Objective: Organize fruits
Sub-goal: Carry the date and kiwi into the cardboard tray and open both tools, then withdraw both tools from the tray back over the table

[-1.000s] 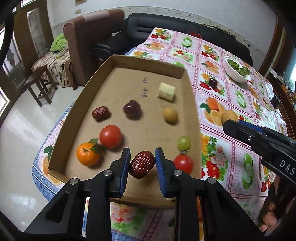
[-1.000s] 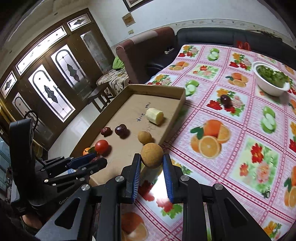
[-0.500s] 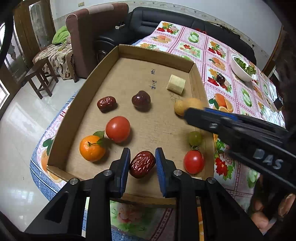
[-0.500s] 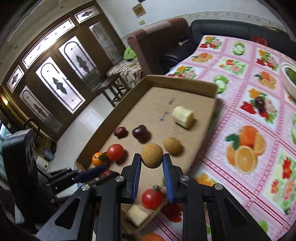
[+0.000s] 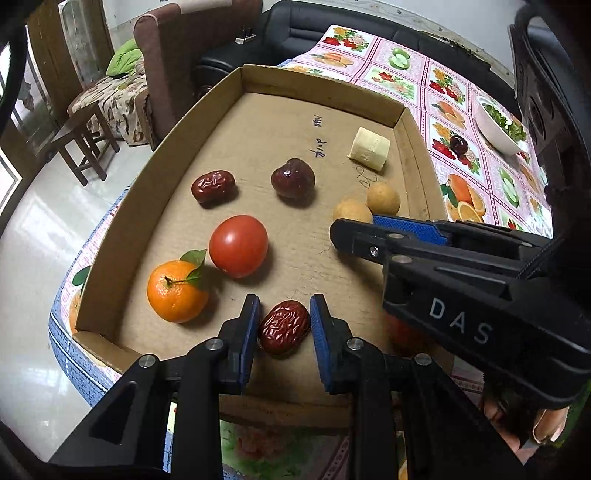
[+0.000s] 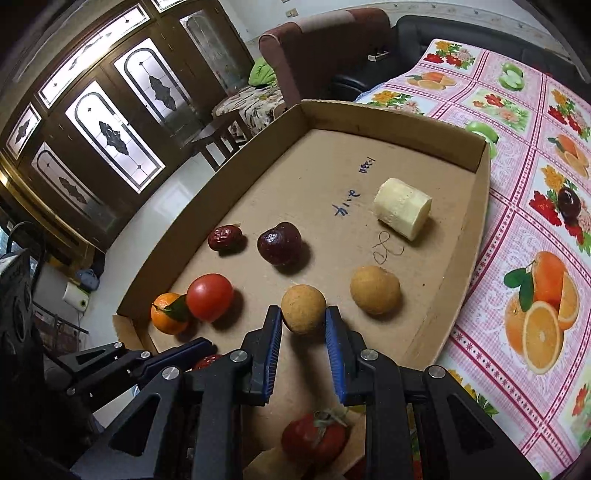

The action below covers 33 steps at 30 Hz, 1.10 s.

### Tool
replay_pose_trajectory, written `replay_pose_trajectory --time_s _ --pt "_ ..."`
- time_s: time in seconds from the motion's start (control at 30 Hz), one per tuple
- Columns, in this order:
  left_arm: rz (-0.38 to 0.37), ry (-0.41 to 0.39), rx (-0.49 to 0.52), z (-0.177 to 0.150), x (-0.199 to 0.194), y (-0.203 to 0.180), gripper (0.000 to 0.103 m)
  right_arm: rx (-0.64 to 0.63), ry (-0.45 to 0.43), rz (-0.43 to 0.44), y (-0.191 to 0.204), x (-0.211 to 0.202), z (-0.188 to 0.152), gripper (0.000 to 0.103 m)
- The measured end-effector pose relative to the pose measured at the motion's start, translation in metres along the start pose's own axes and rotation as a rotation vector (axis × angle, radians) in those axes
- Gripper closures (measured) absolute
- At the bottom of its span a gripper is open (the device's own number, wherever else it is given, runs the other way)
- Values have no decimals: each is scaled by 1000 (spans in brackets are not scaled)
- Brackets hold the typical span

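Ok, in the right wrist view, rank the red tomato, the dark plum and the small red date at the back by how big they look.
1. Red tomato
2. Dark plum, though it lies farther back, so the gap may be smaller than it looks
3. Red date, plainly the smallest; it sits beside the plum, so that comparison is fair.

a brown armchair stands beside a black leather sofa, a green cushion on a patterned seat nearby; dark wooden doors with frosted glass panes glow with daylight over a pale glossy floor
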<state>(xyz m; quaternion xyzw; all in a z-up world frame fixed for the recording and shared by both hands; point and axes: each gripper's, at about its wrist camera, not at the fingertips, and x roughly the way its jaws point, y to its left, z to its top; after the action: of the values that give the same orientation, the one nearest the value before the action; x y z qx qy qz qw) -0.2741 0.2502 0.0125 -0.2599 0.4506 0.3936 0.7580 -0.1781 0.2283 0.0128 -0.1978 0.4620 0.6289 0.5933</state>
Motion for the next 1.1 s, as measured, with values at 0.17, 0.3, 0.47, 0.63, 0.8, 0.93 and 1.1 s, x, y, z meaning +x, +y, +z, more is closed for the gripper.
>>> replay_pose_trajectory --time_s 0.17,0.3,0.47,0.63,0.8,0.93,1.1 --pt "-9 -3 -13 -1 -5 3 67 -17 -11 -5 1 -4 1 76" --pt "-7 -31 -13 0 -18 2 64 -12 -20 0 0 -13 -1 75" --pt "9 -72 -3 2 -33 -2 57 18 -62 6 -10 -38 -7 74" --pt "-4 -76 6 3 -40 -12 57 58 -114 6 -24 -70 -17 68" --pt "-44 -88 41 6 -48 -32 57 120 -162 -20 -53 -102 -36 67" --pt "-88 -90 86 9 -51 -59 57 210 -195 -67 -90 -129 -59 65" --pt "-122 -97 148 12 -56 -93 57 302 -224 -118 -128 -154 -82 65"
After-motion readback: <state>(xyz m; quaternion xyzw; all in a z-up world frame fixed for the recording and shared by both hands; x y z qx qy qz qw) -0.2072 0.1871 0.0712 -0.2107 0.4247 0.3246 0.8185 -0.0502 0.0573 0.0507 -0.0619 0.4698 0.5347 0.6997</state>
